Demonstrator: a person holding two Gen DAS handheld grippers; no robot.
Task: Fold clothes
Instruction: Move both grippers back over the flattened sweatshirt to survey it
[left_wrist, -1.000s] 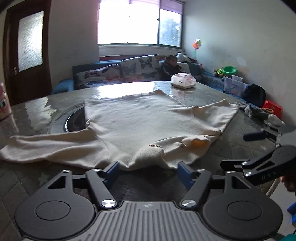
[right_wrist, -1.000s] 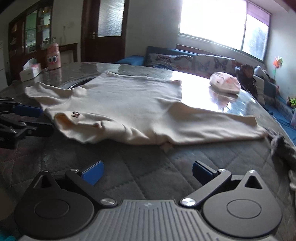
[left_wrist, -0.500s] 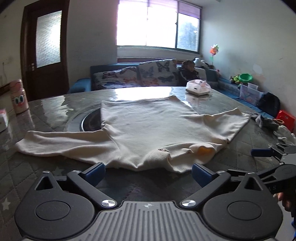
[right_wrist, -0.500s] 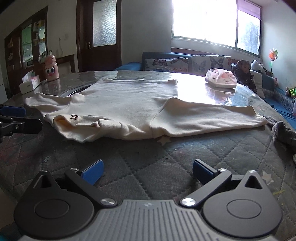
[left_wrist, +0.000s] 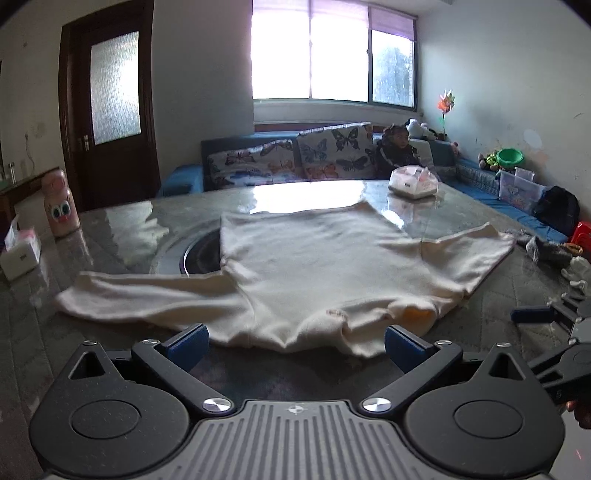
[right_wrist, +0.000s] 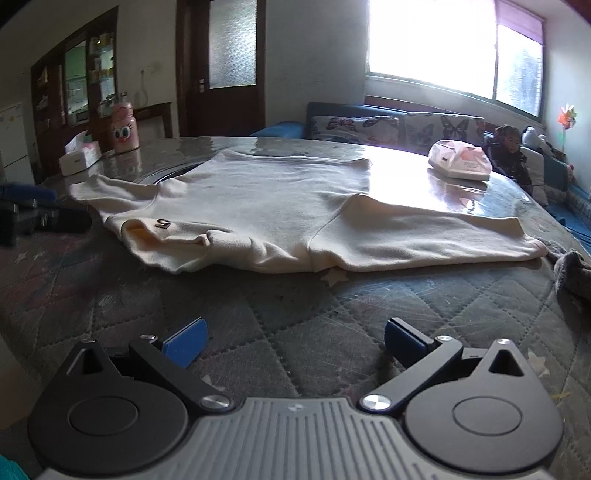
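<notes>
Left gripper (left_wrist: 293, 345): I see it spread wide, empty, just short of the collar.
Right gripper (right_wrist: 293, 341): spread wide, empty, over the table (right_wrist: 258, 325).
Sweater (left_wrist: 332, 258): flat, sleeves out.

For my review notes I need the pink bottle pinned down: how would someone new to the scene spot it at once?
Start at the big round table with the cream sweater spread on it. At the far edge near the dark door stands the pink bottle, upright beside a white tissue box. It alone has large cartoon eyes.
</notes>
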